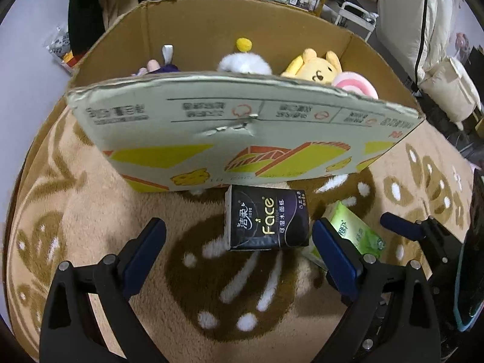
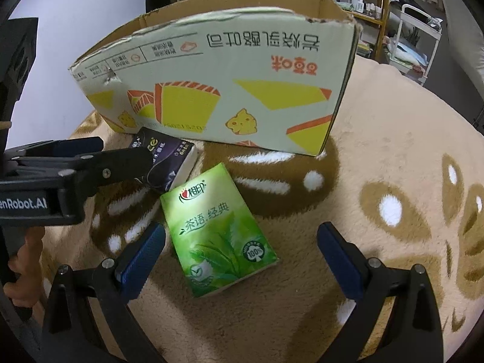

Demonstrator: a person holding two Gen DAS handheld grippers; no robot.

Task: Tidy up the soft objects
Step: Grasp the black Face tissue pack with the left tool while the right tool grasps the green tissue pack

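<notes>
Lying before one box [image 2: 230, 90]: two tissue packs [image 2: 222, 233].

Left claw [image 1: 239, 236] spread wide and empty, right claw [image 2: 240, 239] likewise, both angled downward

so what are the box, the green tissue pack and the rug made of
Box: corrugated cardboard, matte print outside, seemingly plain brown inside; its top edge is ragged. Green tissue pack: seemingly thin glossy plastic wrap, with light sheen, over soft tissues. Rug: plush, fuzzy pile, probably synthetic fleece.
</notes>
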